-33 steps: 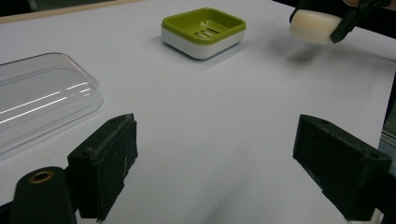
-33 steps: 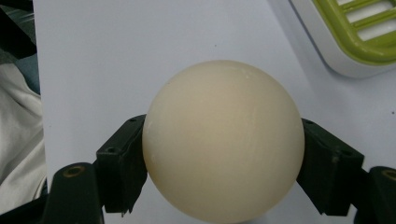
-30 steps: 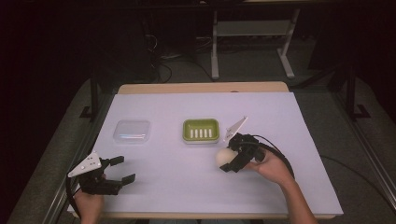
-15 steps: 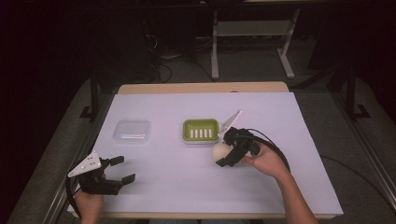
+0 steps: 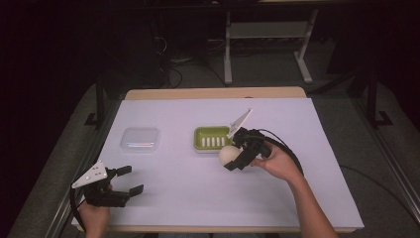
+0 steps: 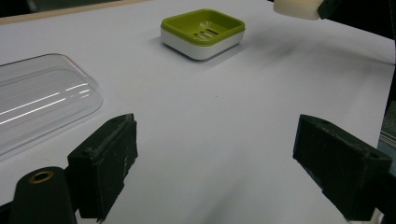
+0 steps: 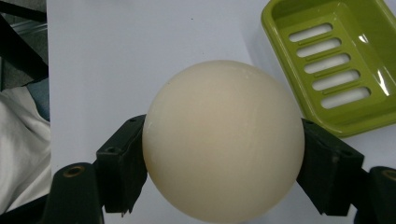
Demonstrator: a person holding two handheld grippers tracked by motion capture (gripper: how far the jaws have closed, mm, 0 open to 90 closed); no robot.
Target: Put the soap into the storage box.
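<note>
A cream, rounded bar of soap (image 5: 228,154) (image 7: 223,140) is clamped between the jaws of my right gripper (image 5: 231,158) (image 7: 223,163), held just above the table. It hangs right beside the near right corner of a green soap dish (image 5: 199,135) (image 7: 280,44) with a slotted floor and a white base. My left gripper (image 5: 128,179) (image 6: 215,172) rests at the table's near left, jaws wide apart with nothing between them. From it I see the dish (image 6: 201,49) ahead and the soap (image 6: 294,8) at the top right.
A clear plastic lid (image 5: 140,139) (image 6: 42,100) lies flat left of the dish. White paper (image 5: 297,198) covers the table. A metal stand (image 5: 267,34) rises beyond the far edge.
My right gripper has lifted the soap and carried it up and left, closer to the green dish. The left gripper has stayed where it was.
</note>
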